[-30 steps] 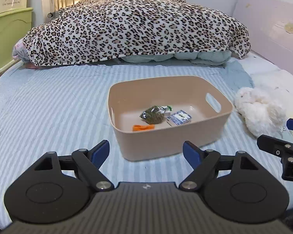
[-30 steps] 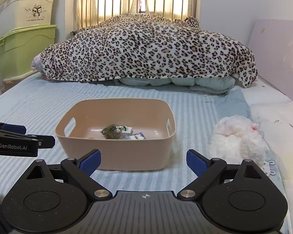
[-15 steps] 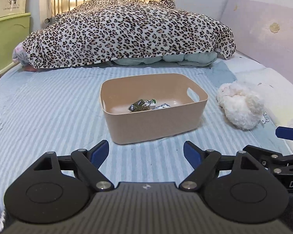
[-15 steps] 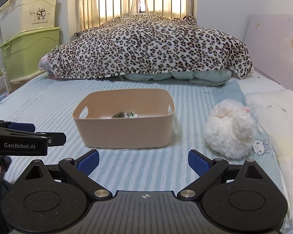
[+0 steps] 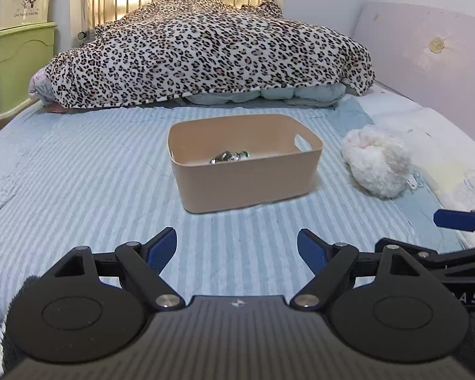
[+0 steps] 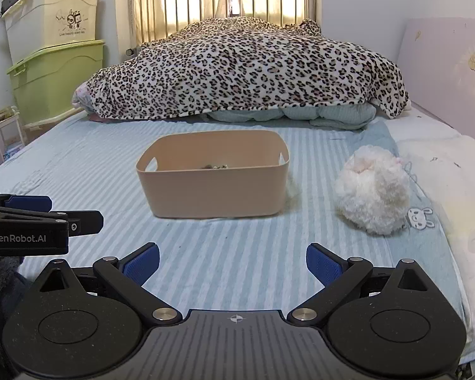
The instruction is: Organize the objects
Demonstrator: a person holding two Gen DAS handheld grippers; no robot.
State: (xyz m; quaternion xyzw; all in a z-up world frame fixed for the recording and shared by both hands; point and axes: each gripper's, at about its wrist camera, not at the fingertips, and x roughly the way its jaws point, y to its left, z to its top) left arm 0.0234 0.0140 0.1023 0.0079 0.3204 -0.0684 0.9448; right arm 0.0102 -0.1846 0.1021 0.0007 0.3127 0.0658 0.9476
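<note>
A beige plastic bin stands on the striped bed sheet; it also shows in the right wrist view. Small wrapped items lie on its floor, and only their tops show in the right wrist view. My left gripper is open and empty, well short of the bin. My right gripper is open and empty, also well back from it. A white fluffy toy lies right of the bin and also shows in the left wrist view.
A leopard-print blanket is heaped at the far end of the bed. Stacked storage boxes stand at the left. A pink headboard and a white pillow line the right side. The left gripper shows at the right wrist view's left edge.
Both grippers have drawn back from the bin and dropped lower, so the bin looks smaller and its contents are mostly hidden behind its wall. Both stay open.
</note>
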